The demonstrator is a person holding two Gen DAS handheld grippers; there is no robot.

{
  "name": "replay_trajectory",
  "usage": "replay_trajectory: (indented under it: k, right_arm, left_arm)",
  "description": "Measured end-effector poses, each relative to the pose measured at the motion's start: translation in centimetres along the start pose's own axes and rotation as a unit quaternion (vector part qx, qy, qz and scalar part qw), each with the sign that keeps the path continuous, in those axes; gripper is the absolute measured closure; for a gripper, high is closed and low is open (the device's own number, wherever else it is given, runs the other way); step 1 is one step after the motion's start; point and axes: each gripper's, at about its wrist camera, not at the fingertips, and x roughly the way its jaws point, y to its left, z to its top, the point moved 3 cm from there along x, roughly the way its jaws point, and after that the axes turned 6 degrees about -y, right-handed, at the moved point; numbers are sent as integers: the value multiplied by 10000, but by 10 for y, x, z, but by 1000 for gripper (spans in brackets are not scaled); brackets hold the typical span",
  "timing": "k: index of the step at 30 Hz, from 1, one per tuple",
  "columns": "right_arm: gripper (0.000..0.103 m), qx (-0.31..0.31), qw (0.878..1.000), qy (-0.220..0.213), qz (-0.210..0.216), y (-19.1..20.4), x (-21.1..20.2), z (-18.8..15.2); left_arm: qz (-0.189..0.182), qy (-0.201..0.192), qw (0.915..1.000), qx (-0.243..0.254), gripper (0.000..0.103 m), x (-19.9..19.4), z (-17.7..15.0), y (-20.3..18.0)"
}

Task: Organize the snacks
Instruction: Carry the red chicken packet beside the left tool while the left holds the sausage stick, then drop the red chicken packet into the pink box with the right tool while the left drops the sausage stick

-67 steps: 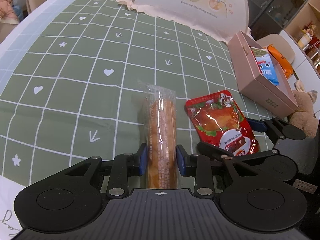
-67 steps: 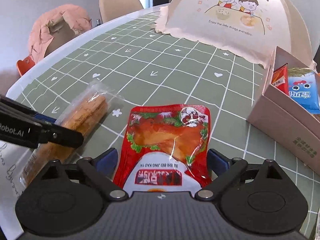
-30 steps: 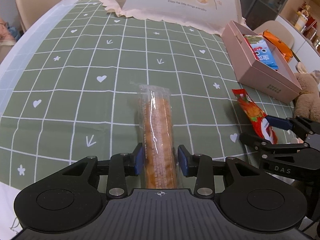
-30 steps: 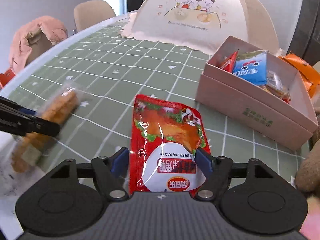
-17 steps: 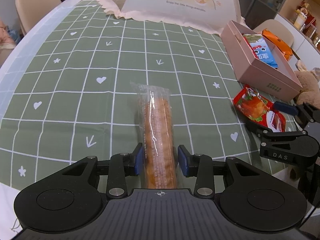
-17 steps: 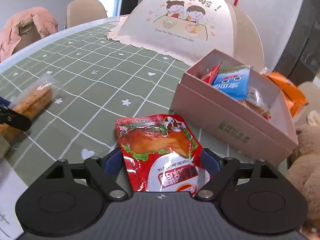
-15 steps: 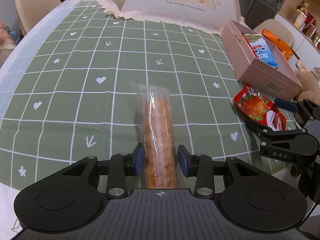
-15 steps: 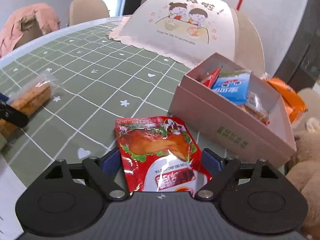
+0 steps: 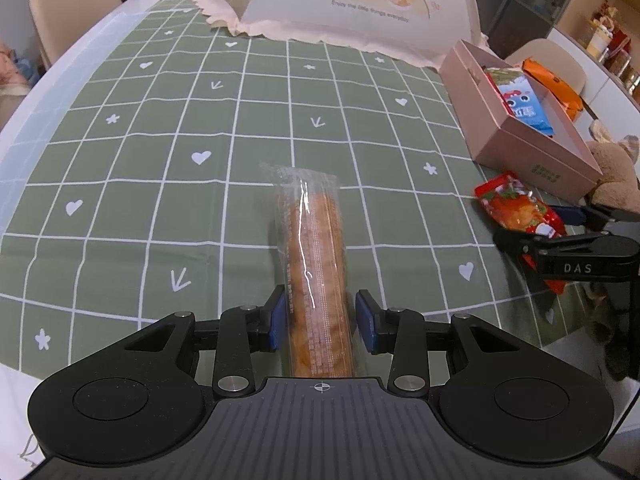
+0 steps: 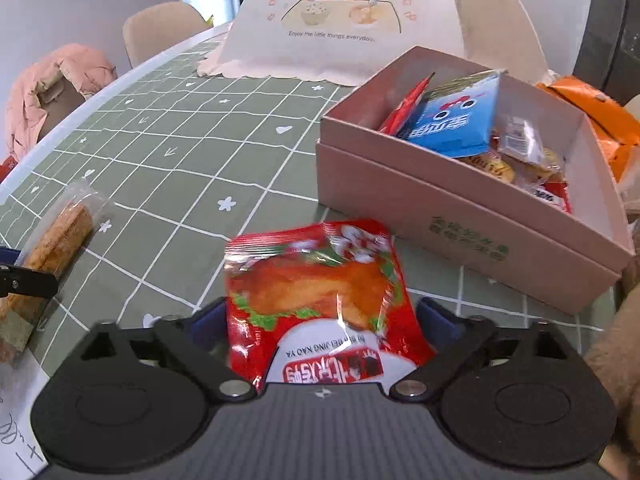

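My left gripper point(image 9: 322, 316) is shut on a long clear pack of orange biscuits point(image 9: 316, 256), held above the green checked tablecloth point(image 9: 160, 152). My right gripper point(image 10: 324, 320) is shut on a red roast-chicken snack pouch point(image 10: 320, 296) and holds it off the table just in front of the open pink box point(image 10: 460, 204). The pouch point(image 9: 516, 208) and the box point(image 9: 516, 140) also show in the left wrist view at the right. The box holds a blue pack point(image 10: 456, 124) and several other snacks. The biscuit pack point(image 10: 60, 236) shows at the left of the right wrist view.
A white mesh food cover point(image 9: 348, 0) with a cartoon print stands at the far side of the table. Orange packs point(image 10: 596, 120) lie behind the box. A plush toy point(image 9: 616, 176) sits right of the box. Chairs point(image 9: 68, 12) stand along the far left edge.
My right gripper has carried the red pouch up off the table and right, close to the pink box. My left gripper has lifted the biscuit pack slightly and still holds it.
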Motion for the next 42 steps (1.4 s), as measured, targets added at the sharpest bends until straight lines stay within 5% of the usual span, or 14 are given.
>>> replay_trajectory:
  k: [5, 6, 10, 13, 14, 17, 18, 26, 36, 42]
  right_arm:
    - [49, 27, 9999, 88, 120, 6, -29, 4]
    - [70, 78, 9998, 54, 172, 6, -36, 4]
    - [92, 471, 9981, -59, 395, -4, -63, 10]
    - [91, 467, 9973, -200, 537, -7, -72, 7]
    - [83, 464, 9972, -205, 546, -6, -72, 4]
    - [22, 375, 9974, -327, 525, 3, -70, -3]
    - [19, 267, 9974, -435, 510, 8, -71, -5]
    - [19, -835, 9956, -111, 407, 44, -31, -18]
    - [4, -632, 9953, 138, 723, 38, -19, -25]
    - [31, -1084, 9918, 141, 661, 54, -35, -21]
  left_arm:
    - [77, 104, 9996, 260, 63, 3, 2, -6]
    - [93, 130, 9994, 308, 63, 3, 2, -7]
    - [189, 148, 9984, 508, 63, 4, 1, -11]
    - [318, 76, 9973, 655, 63, 5, -2, -16]
    - [373, 50, 9967, 717, 63, 5, -3, -19]
    - [501, 30, 9947, 894, 62, 6, -4, -25]
    - [519, 23, 9945, 915, 61, 6, -4, -25]
    - [271, 19, 9995, 141, 63, 2, 1, -9]
    - [217, -37, 9997, -54, 65, -1, -1, -5]
    - [214, -21, 9997, -109, 65, 1, 1, -5]
